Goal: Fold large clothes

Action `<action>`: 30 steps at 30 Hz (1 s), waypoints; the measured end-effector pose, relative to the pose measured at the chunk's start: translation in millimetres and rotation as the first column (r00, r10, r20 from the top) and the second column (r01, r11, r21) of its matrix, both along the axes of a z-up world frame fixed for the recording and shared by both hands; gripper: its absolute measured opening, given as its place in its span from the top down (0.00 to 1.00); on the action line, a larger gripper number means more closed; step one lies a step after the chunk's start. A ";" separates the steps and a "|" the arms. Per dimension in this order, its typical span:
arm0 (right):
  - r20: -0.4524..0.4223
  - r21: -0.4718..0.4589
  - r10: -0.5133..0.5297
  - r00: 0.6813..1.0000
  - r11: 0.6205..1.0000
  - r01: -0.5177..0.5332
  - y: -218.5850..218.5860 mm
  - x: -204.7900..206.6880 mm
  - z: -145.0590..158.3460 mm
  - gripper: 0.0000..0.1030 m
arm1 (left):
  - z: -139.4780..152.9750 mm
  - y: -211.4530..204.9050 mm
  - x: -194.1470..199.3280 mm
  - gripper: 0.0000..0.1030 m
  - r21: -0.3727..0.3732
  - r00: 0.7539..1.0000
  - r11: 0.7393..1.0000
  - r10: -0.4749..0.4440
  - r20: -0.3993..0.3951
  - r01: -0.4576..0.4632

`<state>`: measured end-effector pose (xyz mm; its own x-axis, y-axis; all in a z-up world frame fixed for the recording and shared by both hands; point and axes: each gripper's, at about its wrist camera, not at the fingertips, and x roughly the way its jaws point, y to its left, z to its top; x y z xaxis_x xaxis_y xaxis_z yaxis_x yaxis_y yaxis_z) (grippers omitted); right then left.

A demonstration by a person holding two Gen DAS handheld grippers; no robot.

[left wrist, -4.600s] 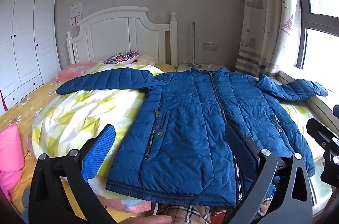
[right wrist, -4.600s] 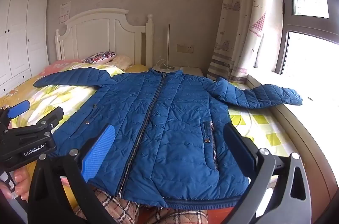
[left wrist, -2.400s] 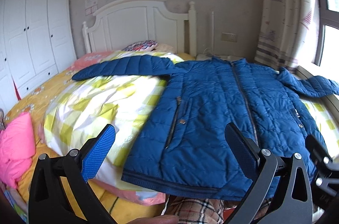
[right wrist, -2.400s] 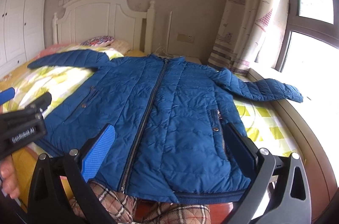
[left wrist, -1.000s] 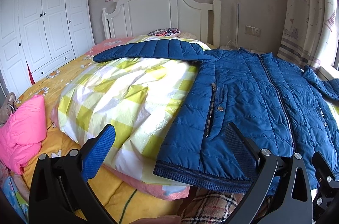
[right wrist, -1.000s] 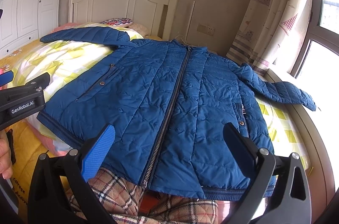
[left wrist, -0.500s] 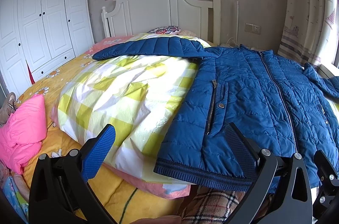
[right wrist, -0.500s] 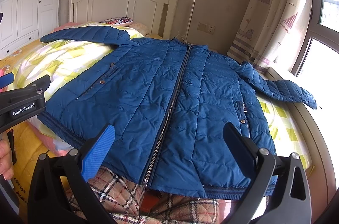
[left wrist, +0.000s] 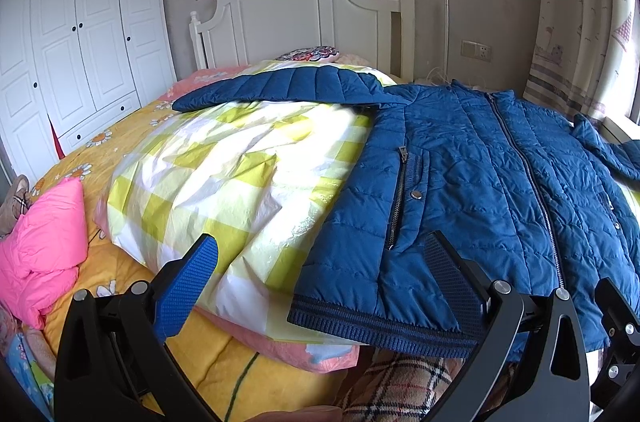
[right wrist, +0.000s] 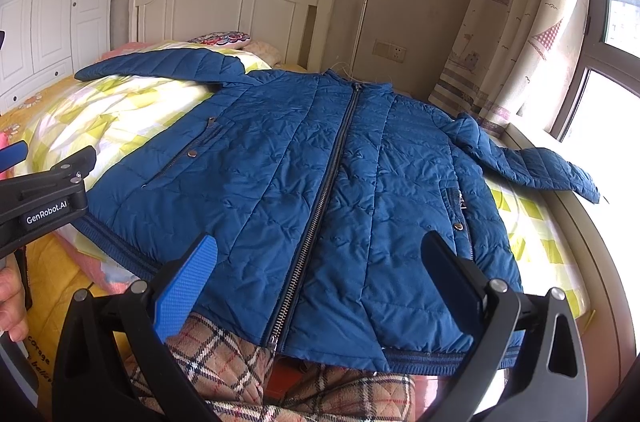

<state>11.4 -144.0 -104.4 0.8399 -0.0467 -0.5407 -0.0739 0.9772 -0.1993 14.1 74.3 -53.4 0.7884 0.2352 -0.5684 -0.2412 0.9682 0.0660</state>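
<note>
A blue quilted jacket (left wrist: 472, 182) (right wrist: 328, 182) lies zipped and face up on the bed, collar toward the headboard and both sleeves spread out. Its left sleeve (left wrist: 288, 86) rests on a yellow checked quilt (left wrist: 240, 174). Its right sleeve (right wrist: 532, 162) reaches toward the window. My left gripper (left wrist: 324, 274) hovers open just in front of the jacket's lower left hem corner, holding nothing. My right gripper (right wrist: 320, 274) hovers open over the hem near the zipper's bottom end, also holding nothing. The left gripper's body (right wrist: 44, 206) shows at the right wrist view's left edge.
A white headboard (left wrist: 304, 14) and a patterned pillow (left wrist: 312, 54) stand at the far end. White wardrobes (left wrist: 76, 46) line the left wall. A pink padded garment (left wrist: 44, 246) lies at the bed's near left. Curtains (right wrist: 512, 22) and a window ledge (right wrist: 580, 222) border the right side. Plaid fabric (right wrist: 224, 354) shows below.
Across the frames both grippers have swung left and a little closer to the jacket's hem. Both stay open throughout. The jacket has not moved.
</note>
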 end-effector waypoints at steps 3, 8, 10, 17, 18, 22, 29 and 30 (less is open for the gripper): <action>0.000 -0.001 0.000 1.000 1.000 0.000 -0.1 0.0 0.4 0.02 | 0.0 0.1 0.0 0.04 -0.001 1.000 1.000 0.000 -0.001 0.000; 0.001 0.001 0.000 1.000 1.000 0.000 -1.1 0.7 0.4 0.02 | -1.6 -0.7 0.0 0.04 0.002 1.000 1.000 -0.003 -0.003 0.003; -0.001 0.003 -0.001 1.000 1.000 0.001 -1.1 0.7 0.2 0.02 | -1.9 -0.9 -0.1 0.04 0.002 1.000 1.000 -0.002 -0.003 0.002; -0.002 0.006 -0.003 1.000 1.000 0.003 -2.9 0.1 -1.0 0.02 | -2.0 -1.2 -0.1 0.04 0.002 1.000 1.000 -0.002 -0.003 0.002; -0.003 0.007 -0.002 1.000 1.000 0.002 -2.8 -0.1 -1.2 0.02 | -1.7 -0.8 0.1 0.04 0.002 1.000 1.000 -0.002 -0.004 0.002; -0.004 0.009 -0.003 1.000 1.000 0.003 -3.7 0.1 -1.0 0.02 | -3.6 -2.2 -0.1 0.04 0.004 1.000 1.000 -0.005 -0.007 0.005; -0.005 0.011 -0.002 1.000 1.000 0.002 -4.9 0.8 -0.5 0.02 | -4.6 -3.0 0.0 0.04 0.005 1.000 1.000 -0.007 -0.008 0.007; -0.006 0.011 -0.002 1.000 1.000 0.002 -4.7 0.5 -0.9 0.02 | -4.7 -3.1 -0.1 0.04 0.006 1.000 1.000 -0.007 -0.008 0.007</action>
